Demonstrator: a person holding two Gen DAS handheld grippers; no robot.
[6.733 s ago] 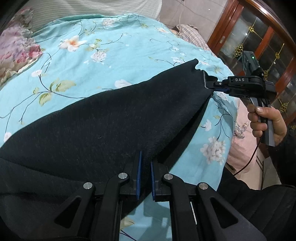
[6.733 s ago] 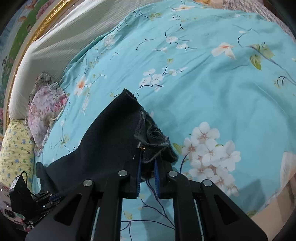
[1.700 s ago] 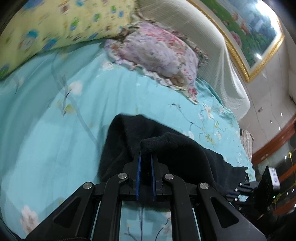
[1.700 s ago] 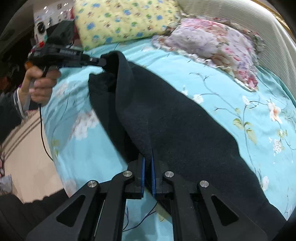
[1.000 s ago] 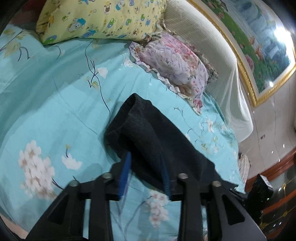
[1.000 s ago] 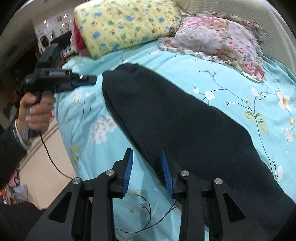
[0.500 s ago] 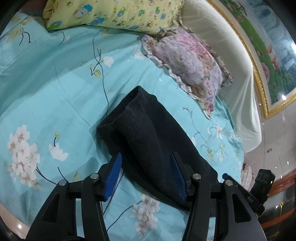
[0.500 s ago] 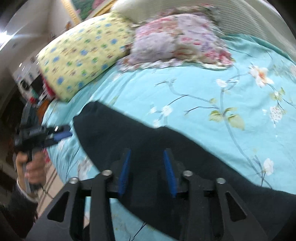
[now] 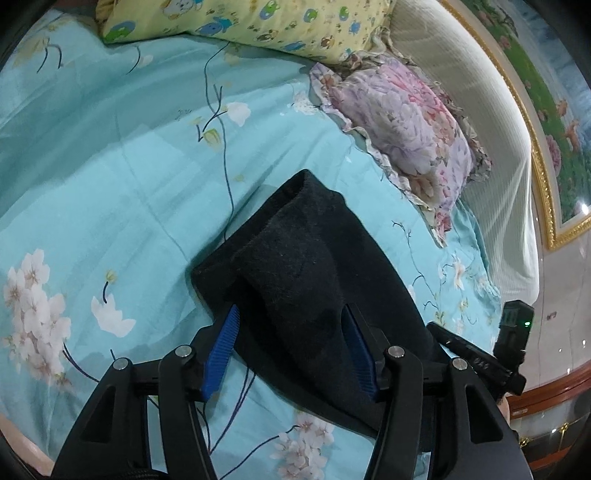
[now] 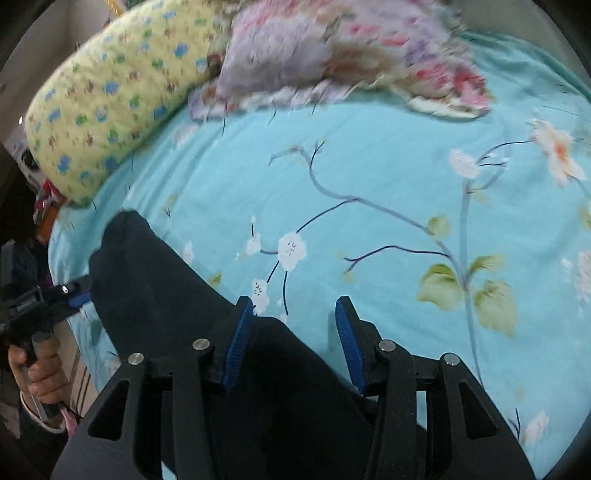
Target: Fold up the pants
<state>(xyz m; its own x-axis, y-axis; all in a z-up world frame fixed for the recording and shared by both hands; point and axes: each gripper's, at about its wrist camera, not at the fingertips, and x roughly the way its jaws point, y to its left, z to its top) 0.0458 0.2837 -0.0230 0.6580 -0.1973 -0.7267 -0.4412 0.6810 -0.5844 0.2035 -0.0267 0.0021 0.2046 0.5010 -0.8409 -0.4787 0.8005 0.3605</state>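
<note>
The black pants [image 9: 295, 258] lie folded in a long band on the turquoise floral bedsheet [image 9: 110, 184]. In the left wrist view my left gripper [image 9: 291, 332] stands open just above the band's near end. Its blue pads sit apart on either side of the cloth without pressing it. My right gripper [image 10: 293, 332] is open too, over the far edge of the pants [image 10: 155, 288], half above bare sheet. Each view shows the other gripper: the right gripper [image 9: 437, 332] beside the band, the left gripper [image 10: 77, 297] in a hand [image 10: 40, 369].
A yellow patterned pillow [image 9: 258, 22] and a pink floral pillow [image 9: 406, 129] lie at the head of the bed against a ribbed white headboard [image 9: 509, 206]. The bed's edge runs near the hand at the left of the right wrist view. The right wrist view is blurred.
Both grippers were shut on the pants, then let go and opened wide. The pants settled flat on the bed. The right gripper swung sideways over the band toward the bare sheet.
</note>
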